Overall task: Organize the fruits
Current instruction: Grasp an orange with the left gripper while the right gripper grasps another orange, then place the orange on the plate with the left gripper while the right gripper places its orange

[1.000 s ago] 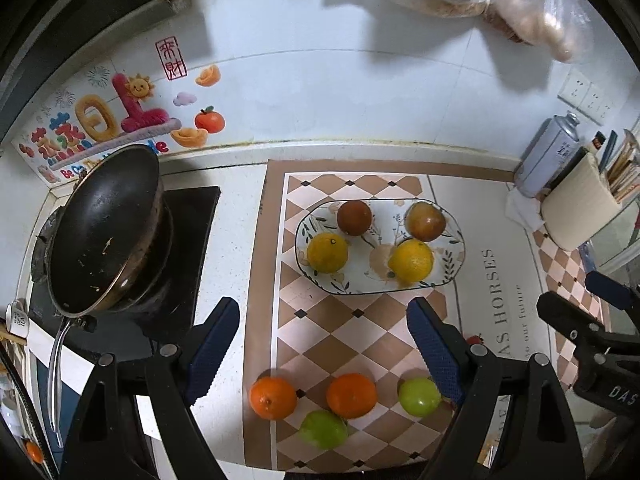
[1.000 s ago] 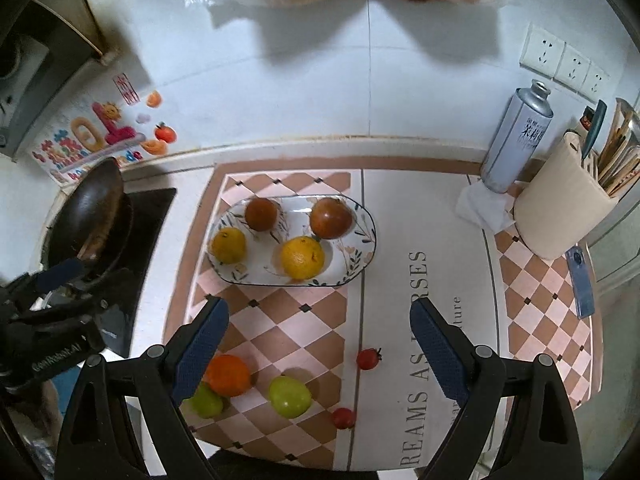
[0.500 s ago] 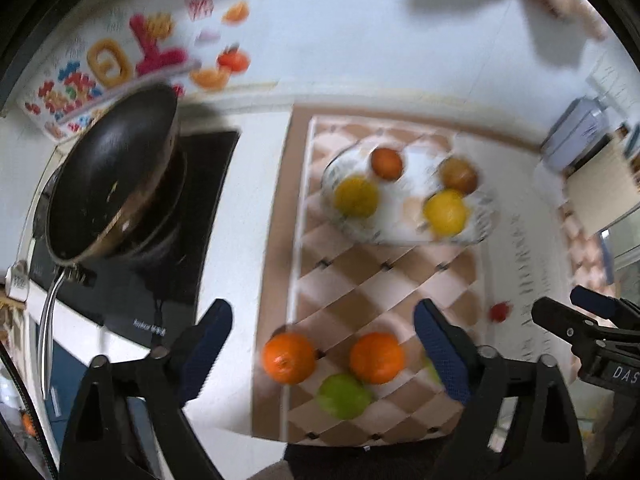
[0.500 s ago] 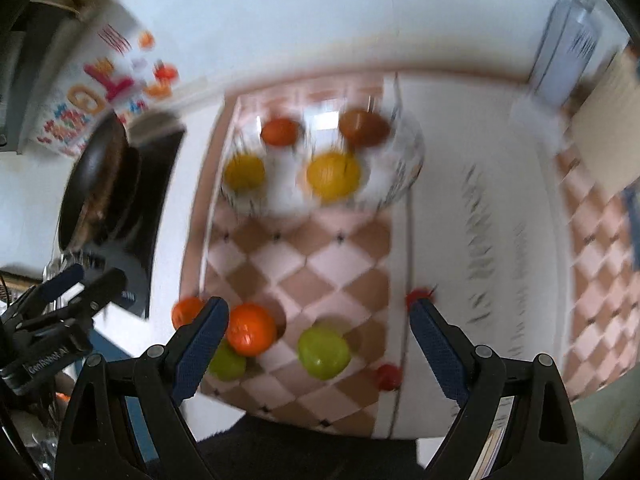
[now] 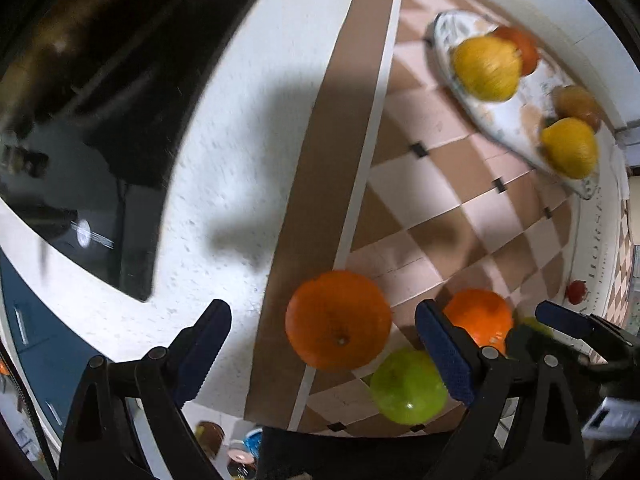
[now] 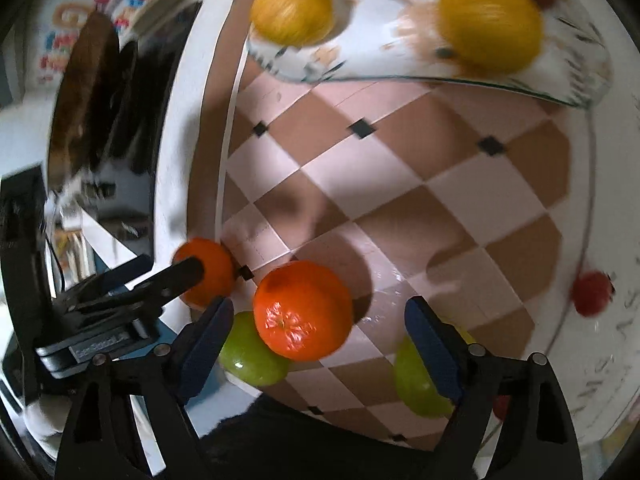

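Right tongs [image 6: 318, 344] spread wide low in frame, an orange [image 6: 303, 311] between the pads, touching neither. Green apple [image 6: 252, 354] tucked under its lower left. Second green apple [image 6: 420, 380] behind right pad. Left tongs [image 6: 176, 270] at lower left against another orange [image 6: 210, 276]. Plate [image 6: 400, 68] along top, blurred.

home kitchen | stovetop [image 5: 120, 216] | frying pan [image 6: 84, 92] | fruit plate [image 6: 420, 60]

Loose oranges [image 5: 338, 320], green fruit [image 5: 408, 386] on mat
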